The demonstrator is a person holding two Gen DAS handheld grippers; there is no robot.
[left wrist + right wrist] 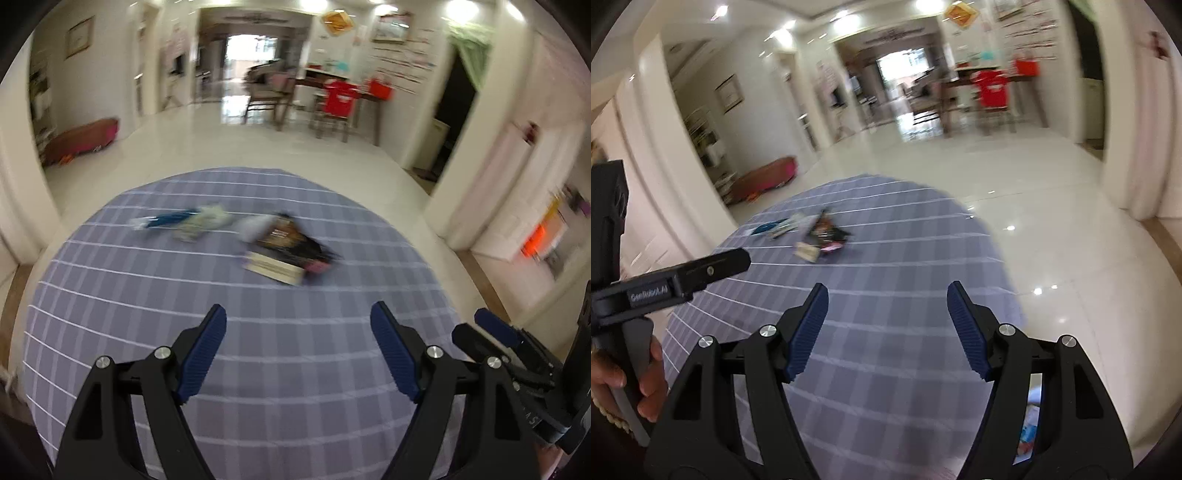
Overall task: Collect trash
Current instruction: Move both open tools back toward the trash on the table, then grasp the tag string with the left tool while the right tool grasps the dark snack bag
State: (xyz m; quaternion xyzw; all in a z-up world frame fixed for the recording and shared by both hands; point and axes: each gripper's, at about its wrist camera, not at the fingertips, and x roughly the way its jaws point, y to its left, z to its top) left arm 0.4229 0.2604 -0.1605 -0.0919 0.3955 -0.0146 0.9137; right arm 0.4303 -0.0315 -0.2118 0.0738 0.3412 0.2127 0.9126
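Trash on checked cloth

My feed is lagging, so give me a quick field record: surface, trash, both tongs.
surface: table under a purple checked cloth
trash: blurred pile of wrappers on the far part of the cloth, with a blue-and-white piece at its left end
left tongs: open, nothing between them, short of the pile
right tongs: open, empty, over bare cloth
contact: none seen

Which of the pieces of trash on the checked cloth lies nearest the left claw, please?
The dark wrapper with the pale strip, at the right end of the row; the blue wrapper and the crumpled pale piece lie farther back and left.
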